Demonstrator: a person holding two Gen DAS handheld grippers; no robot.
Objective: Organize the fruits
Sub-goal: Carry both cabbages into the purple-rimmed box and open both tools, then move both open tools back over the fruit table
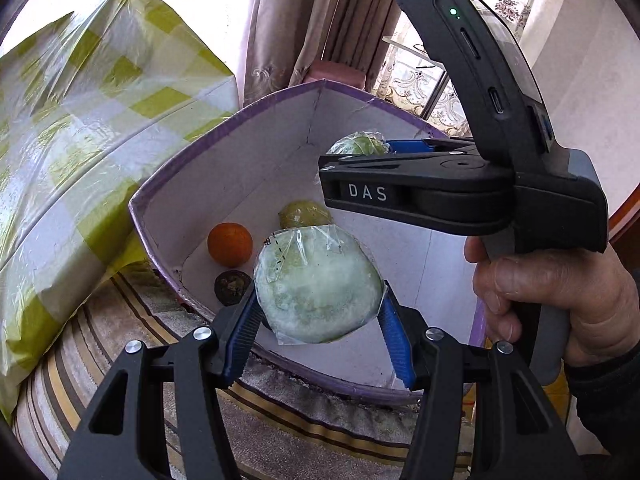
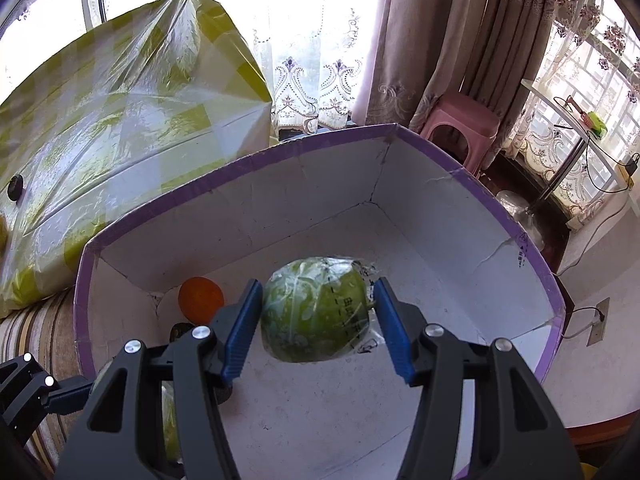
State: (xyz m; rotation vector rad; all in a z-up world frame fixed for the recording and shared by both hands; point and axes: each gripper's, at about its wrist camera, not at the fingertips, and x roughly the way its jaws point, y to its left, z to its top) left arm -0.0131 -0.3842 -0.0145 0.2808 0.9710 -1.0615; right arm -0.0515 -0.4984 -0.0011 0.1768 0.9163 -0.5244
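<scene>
Both grippers hang over a white box with a purple rim (image 1: 256, 108) (image 2: 240, 160). My left gripper (image 1: 319, 296) is shut on a pale green fruit in clear wrap (image 1: 318, 284), held above the box's near side. My right gripper (image 2: 318, 284) is shut on a darker green wrapped fruit (image 2: 316, 312) over the box floor. In the left wrist view the right gripper (image 1: 358, 152) shows from the side, further in, its fruit (image 1: 360, 144) partly hidden. An orange (image 1: 230, 244) (image 2: 201, 298), a yellow-green fruit (image 1: 304, 214) and a small dark fruit (image 1: 232, 286) lie in the box's left corner.
A large package in yellow-green checked plastic (image 1: 80, 120) (image 2: 120, 100) presses against the box's left side. Both rest on a striped cloth (image 1: 120, 340). A person's hand (image 1: 552, 296) grips the right tool. Curtains and a pink stool (image 2: 460, 120) stand behind the box.
</scene>
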